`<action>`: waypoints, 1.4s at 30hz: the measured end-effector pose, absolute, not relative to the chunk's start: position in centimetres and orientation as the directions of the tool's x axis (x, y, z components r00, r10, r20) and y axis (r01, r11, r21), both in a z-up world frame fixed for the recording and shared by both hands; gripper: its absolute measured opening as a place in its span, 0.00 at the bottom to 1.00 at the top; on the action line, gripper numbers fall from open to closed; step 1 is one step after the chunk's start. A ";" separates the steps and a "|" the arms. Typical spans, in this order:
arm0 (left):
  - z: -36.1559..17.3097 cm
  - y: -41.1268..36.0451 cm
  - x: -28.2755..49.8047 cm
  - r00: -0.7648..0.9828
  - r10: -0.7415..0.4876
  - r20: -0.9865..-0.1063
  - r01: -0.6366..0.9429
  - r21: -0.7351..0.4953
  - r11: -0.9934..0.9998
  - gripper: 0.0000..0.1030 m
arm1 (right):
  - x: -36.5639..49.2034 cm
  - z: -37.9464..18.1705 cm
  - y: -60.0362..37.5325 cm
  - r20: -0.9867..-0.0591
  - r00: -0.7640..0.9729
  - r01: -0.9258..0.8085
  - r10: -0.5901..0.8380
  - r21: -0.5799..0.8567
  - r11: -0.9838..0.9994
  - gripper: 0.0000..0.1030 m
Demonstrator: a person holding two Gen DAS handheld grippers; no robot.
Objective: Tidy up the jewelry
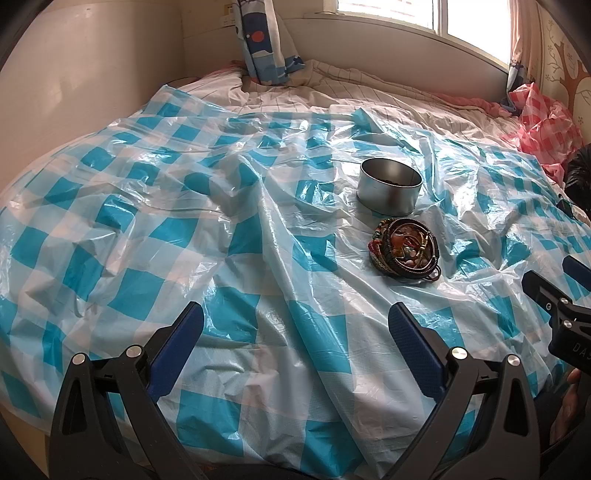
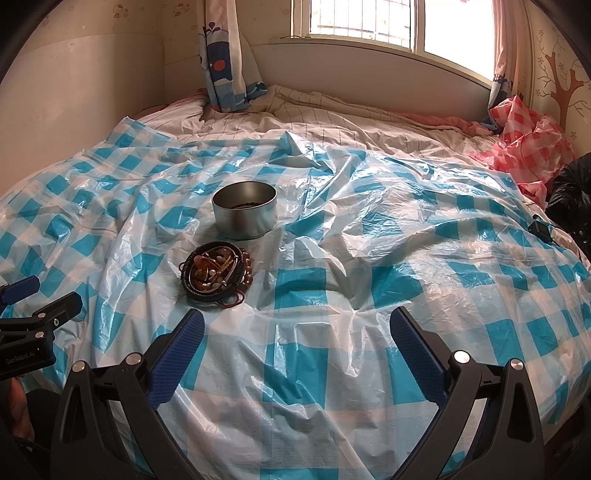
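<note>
A pile of bracelets and beads [image 1: 404, 250] [image 2: 216, 271] lies on the blue-and-white checked plastic sheet [image 1: 184, 229] [image 2: 406, 258] covering the bed. Just behind it stands a round silver tin [image 1: 389, 191] [image 2: 244, 211], lid off, with something small and dark at its bottom. My left gripper [image 1: 295, 325] is open, hovering over the sheet in front and left of the pile. My right gripper [image 2: 297, 326] is open too, nearer than the pile and to its right. Each gripper shows at the edge of the other's view, the right one [image 1: 561, 291] and the left one [image 2: 33, 306].
A crumpled pink checked plastic sheet [image 1: 543, 125] [image 2: 524, 147] and a dark bundle [image 2: 572, 199] lie at the right. Striped bedding [image 2: 314, 118], a curtain [image 2: 225, 55] and a window [image 2: 369, 18] are at the back. A pale wall panel [image 1: 74, 74] bounds the left side.
</note>
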State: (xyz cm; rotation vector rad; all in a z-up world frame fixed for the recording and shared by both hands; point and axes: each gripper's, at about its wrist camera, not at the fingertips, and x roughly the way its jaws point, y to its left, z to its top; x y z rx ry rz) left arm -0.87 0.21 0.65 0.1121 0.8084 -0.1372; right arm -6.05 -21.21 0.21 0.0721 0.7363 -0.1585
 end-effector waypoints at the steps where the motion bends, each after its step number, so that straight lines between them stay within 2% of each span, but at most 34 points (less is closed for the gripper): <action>1: 0.7 0.2 -0.9 0.682 -0.079 -0.727 0.165 0.048 0.985 0.94 | -6.1 0.2 -21.2 -0.673 0.730 0.169 -0.119 0.010 0.986 0.94; 12: 0.7 0.1 -0.8 0.676 -0.089 -0.731 0.171 0.039 0.984 0.94 | -6.1 0.3 -21.2 -0.672 0.731 0.168 -0.116 0.013 0.986 0.94; 19: 0.6 0.4 0.7 0.623 -0.167 -0.764 0.186 -0.063 0.981 0.94 | -5.5 0.1 -21.5 -0.686 0.726 0.133 -0.043 0.078 0.988 0.94; 23: -0.2 -0.7 2.2 0.601 -0.191 -0.776 0.205 -0.081 0.975 0.93 | -3.9 -0.4 -21.2 -0.693 0.721 0.092 0.006 0.104 0.990 0.92; 25: -0.9 -1.3 3.0 0.590 -0.194 -0.784 0.221 -0.075 0.972 0.89 | -2.9 -0.8 -20.9 -0.700 0.714 0.078 0.011 0.095 0.992 0.85; 28: -2.1 -3.8 4.6 0.573 -0.208 -0.793 0.276 -0.052 0.960 0.78 | -1.1 -1.7 -20.5 -0.724 0.689 0.076 -0.004 0.067 0.995 0.67; 29: -2.4 -4.4 4.9 0.572 -0.209 -0.793 0.294 -0.040 0.955 0.72 | -0.8 -1.9 -20.8 -0.729 0.685 0.089 -0.015 0.063 0.994 0.65; 31: -3.0 -5.9 5.7 0.574 -0.201 -0.794 0.325 -0.004 0.946 0.68 | -0.5 -2.3 -21.7 -0.736 0.677 0.121 -0.021 0.084 0.989 0.65; 36: -3.6 -7.8 8.1 0.571 -0.256 -0.780 0.368 -0.035 0.929 0.53 | -0.5 -2.7 -23.4 -0.740 0.672 0.173 -0.002 0.154 0.973 0.65; 40: -3.5 -8.4 9.7 0.574 -0.288 -0.767 0.383 -0.059 0.922 0.43 | -0.5 -2.7 -23.2 -0.740 0.673 0.161 0.007 0.156 0.975 0.72; 42: -3.8 -9.0 10.3 0.566 -0.296 -0.769 0.396 -0.061 0.916 0.33 | -0.5 -2.6 -23.0 -0.737 0.675 0.155 0.006 0.149 0.977 0.75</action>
